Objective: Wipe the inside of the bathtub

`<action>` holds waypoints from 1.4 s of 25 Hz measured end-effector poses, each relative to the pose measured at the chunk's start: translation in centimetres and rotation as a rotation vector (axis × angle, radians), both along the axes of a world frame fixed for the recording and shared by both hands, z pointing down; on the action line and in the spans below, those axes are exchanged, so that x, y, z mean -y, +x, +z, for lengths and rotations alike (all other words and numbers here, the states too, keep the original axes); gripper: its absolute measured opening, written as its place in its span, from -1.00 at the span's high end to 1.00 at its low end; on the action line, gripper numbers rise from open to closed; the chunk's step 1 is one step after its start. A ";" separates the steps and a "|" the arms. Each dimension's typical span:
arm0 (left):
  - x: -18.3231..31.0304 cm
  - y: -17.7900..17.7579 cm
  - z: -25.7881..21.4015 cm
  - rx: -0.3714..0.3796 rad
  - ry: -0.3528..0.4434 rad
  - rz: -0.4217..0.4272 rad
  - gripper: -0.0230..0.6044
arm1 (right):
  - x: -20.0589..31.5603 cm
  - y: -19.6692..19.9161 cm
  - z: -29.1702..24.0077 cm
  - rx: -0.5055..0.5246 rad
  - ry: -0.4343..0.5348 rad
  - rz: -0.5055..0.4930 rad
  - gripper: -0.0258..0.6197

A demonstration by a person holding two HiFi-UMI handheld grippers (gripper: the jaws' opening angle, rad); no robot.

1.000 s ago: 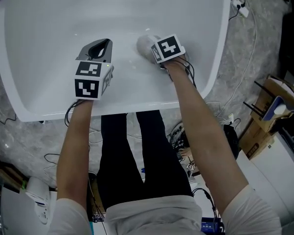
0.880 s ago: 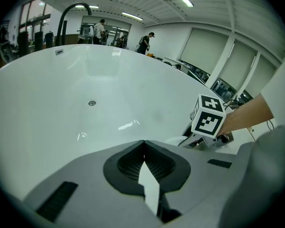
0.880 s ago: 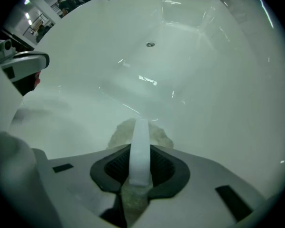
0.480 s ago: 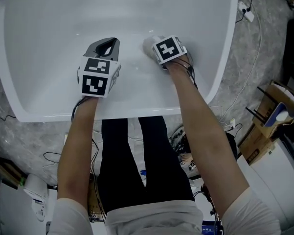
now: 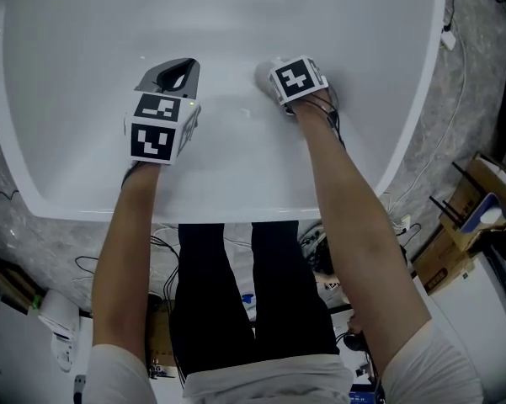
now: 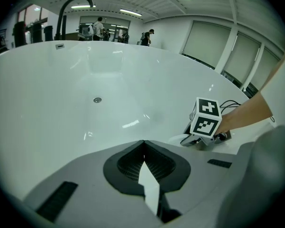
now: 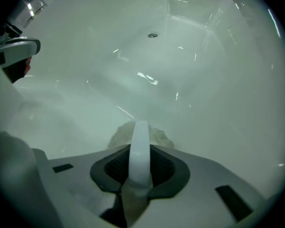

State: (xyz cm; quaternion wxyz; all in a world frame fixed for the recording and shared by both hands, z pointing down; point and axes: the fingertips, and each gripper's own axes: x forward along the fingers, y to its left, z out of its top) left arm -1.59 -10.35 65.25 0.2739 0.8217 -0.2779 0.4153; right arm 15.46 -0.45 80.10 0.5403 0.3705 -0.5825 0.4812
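Observation:
The white bathtub (image 5: 236, 207) fills the head view, and both grippers are inside it, low on the near wall. My right gripper (image 7: 141, 127) is shut on a whitish cloth (image 7: 117, 136). The cloth is pressed against the tub's surface and shows as a pale lump (image 5: 261, 76) just beyond the right gripper's marker cube (image 5: 297, 80). My left gripper (image 6: 143, 143) hovers to its left over the tub floor with its jaws shut and nothing in them; its tips (image 5: 177, 70) point away from me. The drain (image 6: 97, 99) lies farther along the tub floor.
A black faucet (image 6: 75, 4) arches over the tub's far rim. The person's legs (image 5: 236, 293) stand against the near rim. Cables (image 5: 320, 251) and cardboard boxes (image 5: 459, 225) lie on the grey floor to the right. People stand far off in the room.
The head view has shifted, so more of the tub shows. Both grippers sit slightly deeper in the tub, away from the near rim. The right one still holds the cloth.

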 end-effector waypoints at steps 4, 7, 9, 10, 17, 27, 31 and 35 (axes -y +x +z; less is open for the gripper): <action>0.4 -0.4 0.9 0.000 -0.012 -0.021 0.89 | 0.3 -0.4 1.6 0.015 -0.007 0.008 0.63; 0.9 -0.7 1.4 -0.003 -0.018 -0.046 0.89 | 0.8 -0.6 2.7 0.038 -0.013 0.019 0.63; 1.2 -1.0 1.3 -0.003 -0.018 -0.060 0.89 | 1.0 -0.9 3.1 0.054 -0.012 0.012 0.63; 1.4 -1.2 1.2 -0.002 -0.018 -0.065 0.89 | 1.1 -1.2 3.2 0.061 -0.010 0.005 0.63; 1.9 -3.3 0.9 0.019 -0.010 -0.090 0.89 | 2.2 -3.8 3.3 0.103 0.008 -0.034 0.63; 2.8 -8.8 1.0 0.065 -0.006 -0.134 0.89 | 4.7 -10.7 3.6 0.150 0.024 -0.088 0.63; 3.0 -10.7 0.8 0.080 -0.015 -0.157 0.89 | 5.8 -13.6 3.5 0.187 0.033 -0.104 0.63; 3.3 -12.3 0.6 0.106 -0.019 -0.156 0.89 | 6.8 -16.2 3.7 0.214 0.039 -0.120 0.63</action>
